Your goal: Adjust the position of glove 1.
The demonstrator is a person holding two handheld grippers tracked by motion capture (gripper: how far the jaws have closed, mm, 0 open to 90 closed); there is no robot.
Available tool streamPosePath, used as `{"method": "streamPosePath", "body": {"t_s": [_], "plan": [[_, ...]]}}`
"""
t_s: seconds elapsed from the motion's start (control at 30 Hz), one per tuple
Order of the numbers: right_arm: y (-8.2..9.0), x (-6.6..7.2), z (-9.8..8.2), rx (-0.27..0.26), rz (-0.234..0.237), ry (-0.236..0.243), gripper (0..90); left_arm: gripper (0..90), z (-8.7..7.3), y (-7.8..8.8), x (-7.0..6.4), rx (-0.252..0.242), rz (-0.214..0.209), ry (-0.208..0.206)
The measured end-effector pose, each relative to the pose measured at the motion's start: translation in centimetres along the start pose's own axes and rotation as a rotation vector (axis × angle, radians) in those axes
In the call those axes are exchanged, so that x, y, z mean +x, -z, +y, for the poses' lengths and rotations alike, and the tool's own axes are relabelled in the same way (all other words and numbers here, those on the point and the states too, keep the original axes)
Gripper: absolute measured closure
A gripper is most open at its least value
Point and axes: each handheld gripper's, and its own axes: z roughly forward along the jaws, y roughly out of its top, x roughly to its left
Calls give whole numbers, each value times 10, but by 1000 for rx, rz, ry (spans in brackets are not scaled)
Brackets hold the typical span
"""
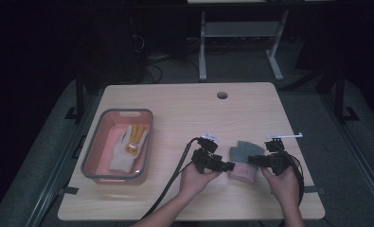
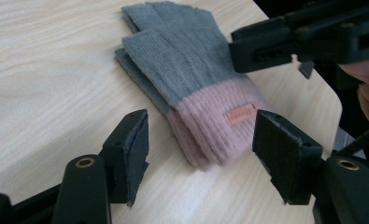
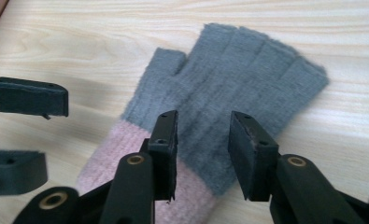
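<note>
A pair of grey knit gloves with pink cuffs (image 1: 244, 161) lies stacked flat on the wooden table, right of centre. My left gripper (image 1: 228, 166) is at the cuff's left side. In the left gripper view it (image 2: 205, 158) stands wide open, with the pink cuff (image 2: 215, 121) lying between and just beyond its jaws. My right gripper (image 1: 252, 160) comes in from the glove's right. In its own view it (image 3: 203, 149) is open with a narrower gap, hovering over the grey palm (image 3: 238, 88) close to the cuff. Nothing is held.
A grey-rimmed pink bin (image 1: 91, 144) stands at the table's left with a white and yellow glove (image 1: 125, 151) inside. A cable hole (image 1: 222, 95) sits near the far edge. The table's right edge is close behind my right hand.
</note>
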Motion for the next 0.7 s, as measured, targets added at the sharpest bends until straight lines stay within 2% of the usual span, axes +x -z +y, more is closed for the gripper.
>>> {"method": "streamPosePath", "body": {"t_s": [0.2,0.27,0.5,0.7], "plan": [[0,-7,-3,-11,7,-16,555,378,4,-14,3,15,6,43],[0,-12,-5,-8,23,-34,552,377,4,-19,2,19,-6,60],[-3,-28,-9,7,67,-95,536,399,3,-32,-2,43,1,69],[-11,-33,-13,28,80,-119,525,444,2,-39,-3,70,12,48]]}}
